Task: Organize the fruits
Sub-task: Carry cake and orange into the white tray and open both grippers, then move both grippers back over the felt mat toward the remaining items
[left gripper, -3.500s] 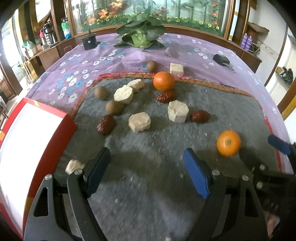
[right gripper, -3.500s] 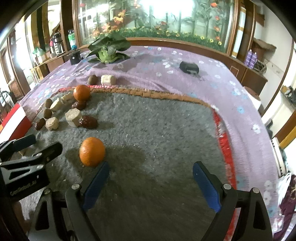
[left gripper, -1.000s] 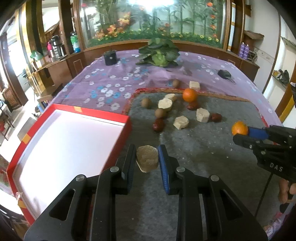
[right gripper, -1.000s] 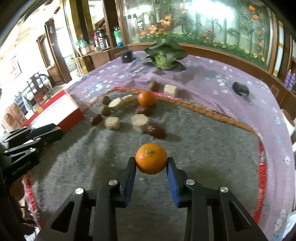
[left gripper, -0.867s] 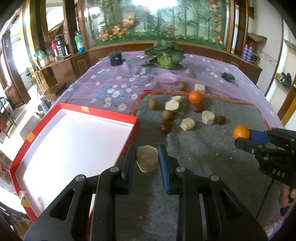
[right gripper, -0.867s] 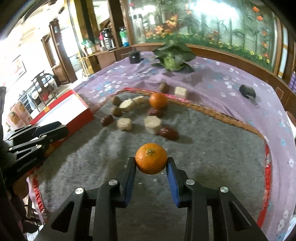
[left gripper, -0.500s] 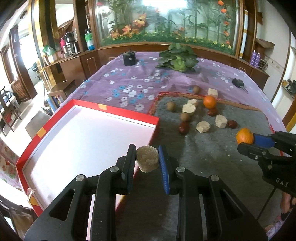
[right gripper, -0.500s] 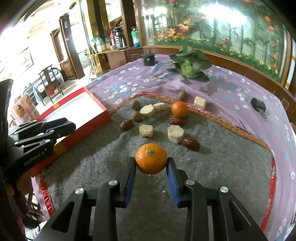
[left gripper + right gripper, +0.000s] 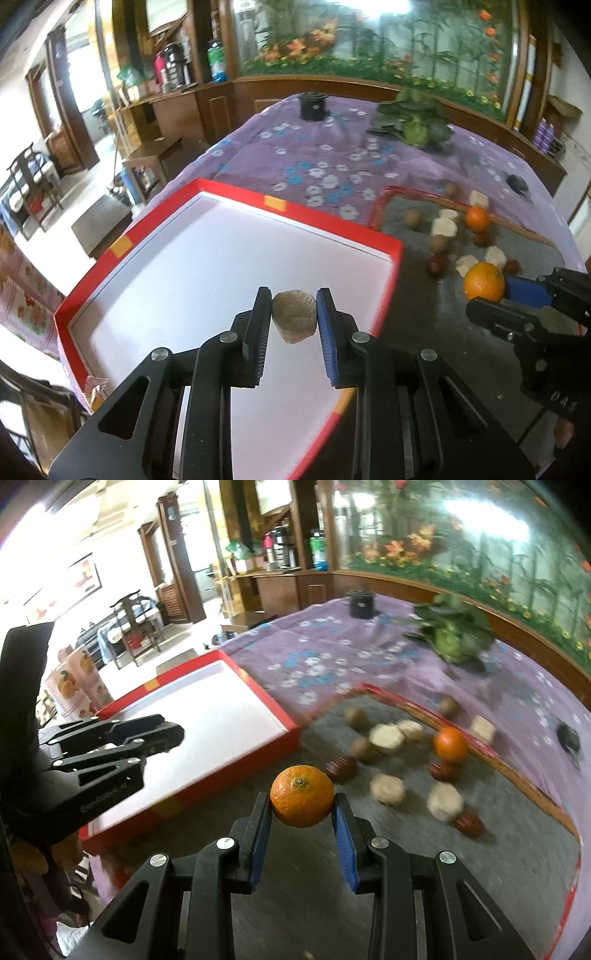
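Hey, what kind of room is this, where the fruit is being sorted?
Probably a home's living or dining room: a big fish tank with plants lines the back wall, a flowered purple tablecloth covers the table, and wooden chairs stand on the tiled floor beyond.

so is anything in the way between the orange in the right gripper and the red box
Only the box's near red wall, which the orange must clear. The grey mat between them looks bare. The left gripper, shut on a beige chunk, hangs over the box's white floor, so placing could get crowded there.
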Motion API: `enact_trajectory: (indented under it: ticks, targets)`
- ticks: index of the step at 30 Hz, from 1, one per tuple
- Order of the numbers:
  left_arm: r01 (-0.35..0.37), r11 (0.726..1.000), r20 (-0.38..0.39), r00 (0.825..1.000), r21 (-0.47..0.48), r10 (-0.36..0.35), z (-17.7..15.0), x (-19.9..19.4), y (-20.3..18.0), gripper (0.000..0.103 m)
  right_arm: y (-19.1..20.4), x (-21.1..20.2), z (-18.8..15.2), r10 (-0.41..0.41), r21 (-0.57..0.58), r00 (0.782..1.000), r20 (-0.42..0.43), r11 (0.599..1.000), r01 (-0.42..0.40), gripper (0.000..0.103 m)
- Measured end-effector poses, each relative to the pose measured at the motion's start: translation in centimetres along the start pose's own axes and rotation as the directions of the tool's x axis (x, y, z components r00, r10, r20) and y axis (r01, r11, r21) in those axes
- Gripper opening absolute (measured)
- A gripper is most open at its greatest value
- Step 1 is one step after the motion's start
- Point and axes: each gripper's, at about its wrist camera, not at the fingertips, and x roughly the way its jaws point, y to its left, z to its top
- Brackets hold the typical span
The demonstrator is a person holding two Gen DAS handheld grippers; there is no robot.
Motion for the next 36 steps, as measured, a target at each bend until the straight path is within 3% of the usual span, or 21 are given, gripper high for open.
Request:
enact_trajectory:
  ticks: [11,20,21,23,25,26,36]
  targets:
    - [-0.045,0.993,-0.070,0.997,-0.111,0.038,1.2,3.2,3.6,0.024,3.9,6.2,4.8,0.074,-0.082,0.995,-0.061,0.993,-0.079,0.032]
    - [-0.084,0.982,-0.098,0.993,-0.172,0.068,1.0,4.2,5.0,0.026,4.5,10.5,5.5,0.089,-0.090,0.988,-0.129,0.991,-0.101,0.033]
    - [-0.093,0.980,-0.101,0.992,-0.175,0.076,1.0,4.2,5.1,0.028,4.6,10.5,5.5,0.087,-0.096,0.989,-0.120,0.990,-0.099,0.032]
    - [-0.096,0.978,-0.102,0.992,-0.187,0.078,1.0,4.2,5.3,0.048,4.8,10.5,5.4,0.089,-0.103,0.988,-0.124,0.989,-0.102,0.033]
    - [-0.096,0.975,-0.093,0.993,-0.200,0.078,0.9,4.0,5.6,0.060,4.8,10.0,5.3,0.090,-0.103,0.988,-0.125,0.989,-0.103,0.040]
    - [-0.096,0.974,-0.090,0.993,-0.203,0.079,0.9,3.8,5.6,0.060,4.7,9.7,5.3,0.091,-0.099,0.989,-0.118,0.990,-0.103,0.046]
    - [-0.078,0.981,-0.060,0.996,-0.180,0.068,0.8,2.3,3.8,0.060,2.7,4.3,3.6,0.079,-0.053,0.996,-0.037,0.995,-0.081,0.047]
